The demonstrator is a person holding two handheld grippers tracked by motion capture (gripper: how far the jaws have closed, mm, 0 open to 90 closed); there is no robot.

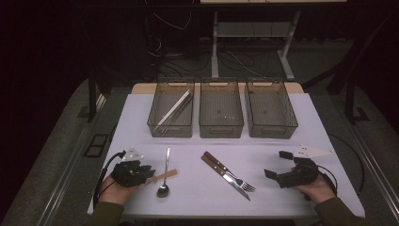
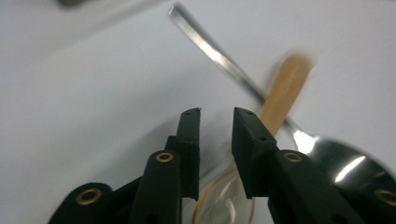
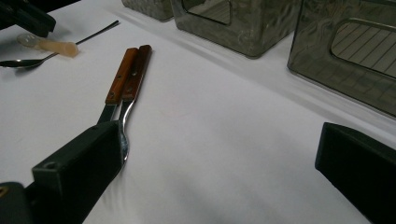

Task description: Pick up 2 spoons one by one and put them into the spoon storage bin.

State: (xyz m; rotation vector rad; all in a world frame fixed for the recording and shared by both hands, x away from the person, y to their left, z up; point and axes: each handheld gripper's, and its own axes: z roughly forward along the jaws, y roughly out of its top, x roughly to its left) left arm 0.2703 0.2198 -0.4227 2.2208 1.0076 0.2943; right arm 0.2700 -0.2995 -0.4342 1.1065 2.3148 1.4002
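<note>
My left gripper (image 1: 149,172) lies at the table's front left, its jaws a little apart and open (image 2: 217,114). The clear bowl of a tan-handled spoon (image 2: 224,203) lies in the gap below them, and nothing presses on it. Its tan handle (image 1: 165,175) rests across a metal spoon (image 1: 164,181), which points toward the bins. The metal spoon's handle (image 2: 210,46) runs away up the left gripper view. My right gripper (image 1: 276,164) rests at the front right, wide open (image 3: 210,177) and holding nothing. It faces a wooden-handled knife and fork (image 3: 127,74) lying side by side.
Three grey see-through bins stand in a row at the back: the left bin (image 1: 153,123) holds chopsticks (image 1: 175,107), while the middle bin (image 1: 221,126) and the right bin (image 1: 271,128) look bare. The knife and fork (image 1: 228,174) lie between my grippers. The white tabletop (image 1: 301,136) ends close behind them.
</note>
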